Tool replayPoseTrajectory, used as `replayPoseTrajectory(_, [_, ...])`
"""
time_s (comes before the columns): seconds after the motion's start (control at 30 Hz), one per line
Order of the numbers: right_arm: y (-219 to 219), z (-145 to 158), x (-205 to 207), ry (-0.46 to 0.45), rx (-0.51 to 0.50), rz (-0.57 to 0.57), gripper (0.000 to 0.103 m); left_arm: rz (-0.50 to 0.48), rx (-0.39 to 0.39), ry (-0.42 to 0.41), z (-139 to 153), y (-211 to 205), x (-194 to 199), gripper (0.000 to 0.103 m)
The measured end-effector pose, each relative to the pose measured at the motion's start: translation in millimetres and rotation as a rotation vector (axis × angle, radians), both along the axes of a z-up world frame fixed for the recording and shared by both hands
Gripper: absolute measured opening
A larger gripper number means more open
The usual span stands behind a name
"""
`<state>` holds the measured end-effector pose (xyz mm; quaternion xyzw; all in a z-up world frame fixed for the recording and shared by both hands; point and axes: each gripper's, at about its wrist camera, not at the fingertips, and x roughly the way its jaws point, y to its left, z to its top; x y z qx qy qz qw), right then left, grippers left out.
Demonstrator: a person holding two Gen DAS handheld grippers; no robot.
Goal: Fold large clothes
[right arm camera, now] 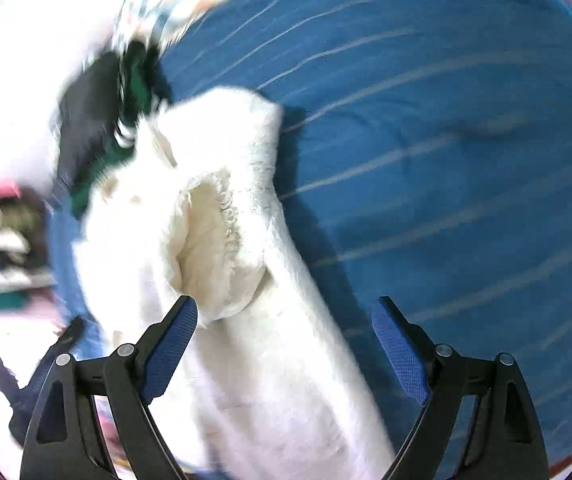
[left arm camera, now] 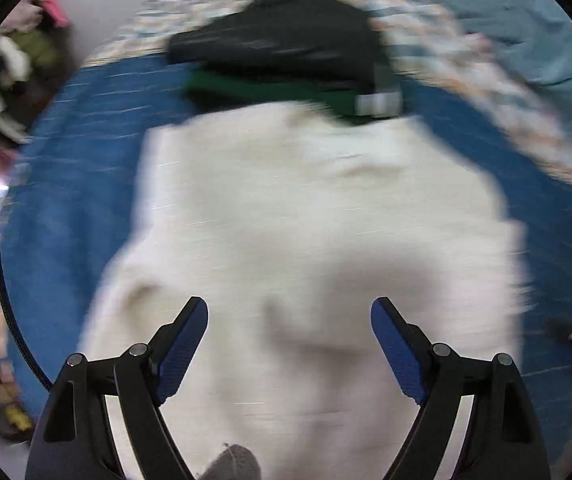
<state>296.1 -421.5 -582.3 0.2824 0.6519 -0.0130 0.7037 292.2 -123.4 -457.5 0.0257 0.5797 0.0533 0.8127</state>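
A large white fleecy garment (left arm camera: 310,216) lies spread on a blue striped bedsheet (left arm camera: 85,168). My left gripper (left arm camera: 289,310) is open above its near part, holding nothing. In the right wrist view the same white garment (right arm camera: 245,240) lies with a folded sleeve or cuff bunched on top, its right edge running down the sheet (right arm camera: 446,160). My right gripper (right arm camera: 284,312) is open just above the garment's near edge, holding nothing. Both views are motion-blurred.
A folded black garment (left arm camera: 286,36) on a green one (left arm camera: 253,90) lies beyond the white one. A patterned quilt (left arm camera: 466,64) and a grey-blue blanket (left arm camera: 526,20) lie at the far right. A pile of clothes (left arm camera: 9,68) sits off the bed's left.
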Motion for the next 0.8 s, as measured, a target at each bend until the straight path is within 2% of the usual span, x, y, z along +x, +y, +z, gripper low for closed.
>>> replayPoseTrajectory(0.03, [14.1, -9.7, 10.5, 0.04, -0.082, 0.067, 0.09, 0.016, 0.095, 0.015, -12.9, 19.8, -3.5, 0.083])
replayPoseTrajectory(0.1, [30.5, -30.3, 24.9, 0.108, -0.182, 0.18, 0.087, 0.041, 0.222, 0.057, -41.3, 49.4, -2.1, 0.083])
replayPoseTrajectory(0.17, [47.4, -53.4, 34.6, 0.15, -0.231, 0.272, 0.074, 0.07, 0.306, 0.103, -70.9, 74.6, 2.6, 0.083])
replayPoseTrajectory(0.23, [56.9, -66.9, 40.5, 0.171, -0.256, 0.31, 0.045, 0.109, 0.387, 0.114, -95.9, 98.9, 16.3, 0.083])
replayPoseTrajectory(0.3, [61.7, -72.0, 47.9, 0.145, -0.25, 0.3, 0.027, 0.135, 0.431, 0.116, -109.5, 112.0, 29.4, 0.083])
replayPoseTrajectory(0.33, [62.9, -71.5, 51.3, 0.127, -0.248, 0.292, 0.022, 0.149, 0.434, 0.124, -114.9, 120.0, 33.8, 0.087])
replayPoseTrajectory(0.4, [62.1, -70.8, 54.4, 0.111, -0.261, 0.268, 0.018, 0.192, 0.389, 0.148, -126.4, 131.8, 44.4, 0.092])
replayPoseTrajectory(0.5, [37.0, -75.3, 47.6, 0.111, -0.228, 0.106, 0.018, 0.243, 0.345, 0.141, -124.7, 143.8, 42.8, 0.103])
replayPoseTrajectory(0.57, [21.2, -81.0, 37.5, 0.119, -0.205, 0.011, 0.018, 0.253, 0.292, 0.139, -124.4, 150.6, 43.3, 0.103])
replayPoseTrajectory(0.67, [22.3, -80.9, 35.5, 0.139, -0.197, -0.018, 0.02, 0.235, 0.262, 0.143, -120.5, 153.3, 39.7, 0.103])
replayPoseTrajectory(0.7, [23.2, -79.0, 35.9, 0.158, -0.191, -0.004, 0.021, 0.226, 0.264, 0.146, -116.7, 152.5, 37.7, 0.103])
replayPoseTrajectory(0.73, [23.1, -73.4, 35.1, 0.178, -0.188, 0.004, 0.032, 0.218, 0.261, 0.148, -112.7, 151.8, 35.4, 0.103])
replayPoseTrajectory(0.8, [19.6, -50.0, 31.4, 0.186, -0.177, -0.018, 0.037, 0.198, 0.265, 0.142, -98.7, 149.6, 24.9, 0.103])
